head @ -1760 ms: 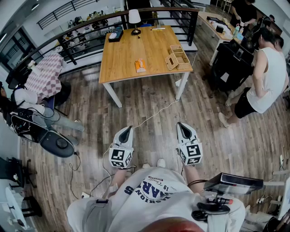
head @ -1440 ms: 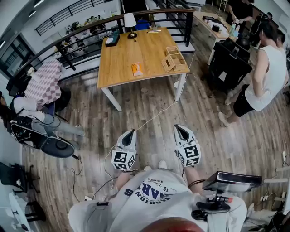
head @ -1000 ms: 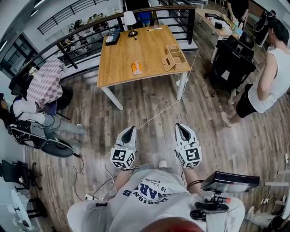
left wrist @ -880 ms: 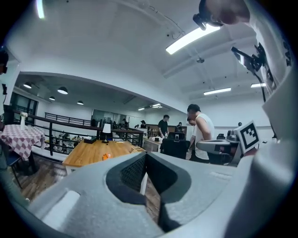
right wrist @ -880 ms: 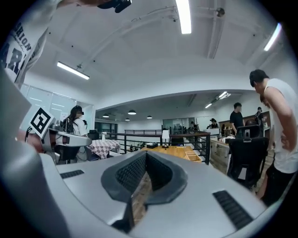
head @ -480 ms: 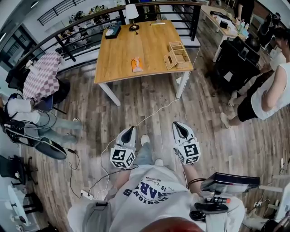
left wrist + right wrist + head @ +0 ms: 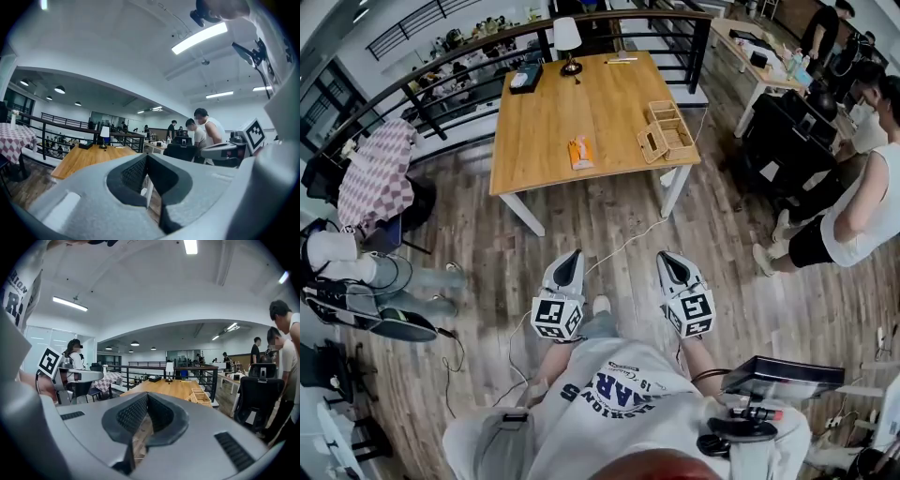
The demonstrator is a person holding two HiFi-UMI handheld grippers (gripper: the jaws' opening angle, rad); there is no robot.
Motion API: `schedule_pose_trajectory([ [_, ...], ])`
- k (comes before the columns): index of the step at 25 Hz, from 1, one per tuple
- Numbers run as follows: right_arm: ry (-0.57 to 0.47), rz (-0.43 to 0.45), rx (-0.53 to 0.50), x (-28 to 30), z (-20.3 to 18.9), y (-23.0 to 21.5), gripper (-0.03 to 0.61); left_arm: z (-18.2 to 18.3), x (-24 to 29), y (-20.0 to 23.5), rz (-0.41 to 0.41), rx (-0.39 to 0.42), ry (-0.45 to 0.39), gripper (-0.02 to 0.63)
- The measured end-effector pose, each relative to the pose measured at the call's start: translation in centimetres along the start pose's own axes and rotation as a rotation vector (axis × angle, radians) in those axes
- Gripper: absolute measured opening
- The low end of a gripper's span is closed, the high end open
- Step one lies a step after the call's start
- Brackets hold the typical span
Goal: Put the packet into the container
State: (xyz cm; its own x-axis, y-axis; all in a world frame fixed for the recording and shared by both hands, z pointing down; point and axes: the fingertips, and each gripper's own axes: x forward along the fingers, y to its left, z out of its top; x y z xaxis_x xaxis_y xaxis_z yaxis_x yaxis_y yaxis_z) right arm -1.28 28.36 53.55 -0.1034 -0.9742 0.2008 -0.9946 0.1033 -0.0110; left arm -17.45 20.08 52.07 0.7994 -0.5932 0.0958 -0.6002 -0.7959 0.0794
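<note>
While both grippers hang above the plank floor in the head view, the left gripper [image 7: 570,264] and right gripper [image 7: 667,264] are well short of the wooden table [image 7: 544,103]. On it the orange packet [image 7: 579,152] lies apart from the wooden container [image 7: 667,131]. In the left gripper view, its jaws are pressed together with nothing between them. The right gripper view shows the same, with the container on the table ahead.

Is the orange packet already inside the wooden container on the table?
No, the orange packet lies on the bare tabletop, clearly apart from the wooden container near the right edge.

Open floor [image 7: 534,244] — cable [image 7: 628,242], then table [image 7: 581,98]
</note>
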Motion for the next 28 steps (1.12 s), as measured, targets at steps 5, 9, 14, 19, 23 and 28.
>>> schedule_pose_trajectory([
  [5,-0.001,-0.008,0.01,4.7,2.1,-0.3,0.009,1.2,2.6,3.5,-0.021,0.022,0.007,-0.005],
  [9,0.016,0.009,0.013,8.0,3.1,0.1,0.009,1.7,4.6,6.5,-0.035,0.035,0.021,-0.005],
  [14,0.034,0.008,0.016,11.3,3.6,0.1,0.009,2.3,6.6,9.7,-0.038,0.039,0.026,-0.005],
  [19,0.021,-0.004,0.015,13.9,4.3,0.1,0.009,2.2,8.1,11.9,-0.048,0.053,0.037,-0.005],
  [23,0.025,-0.025,0.025,15.4,4.0,-0.1,0.009,1.4,9.4,13.3,-0.067,0.053,0.055,-0.005],
  [28,0.033,-0.054,0.035,17.2,3.9,-0.4,0.008,2.5,10.8,15.1,-0.093,0.074,0.03,-0.005],
])
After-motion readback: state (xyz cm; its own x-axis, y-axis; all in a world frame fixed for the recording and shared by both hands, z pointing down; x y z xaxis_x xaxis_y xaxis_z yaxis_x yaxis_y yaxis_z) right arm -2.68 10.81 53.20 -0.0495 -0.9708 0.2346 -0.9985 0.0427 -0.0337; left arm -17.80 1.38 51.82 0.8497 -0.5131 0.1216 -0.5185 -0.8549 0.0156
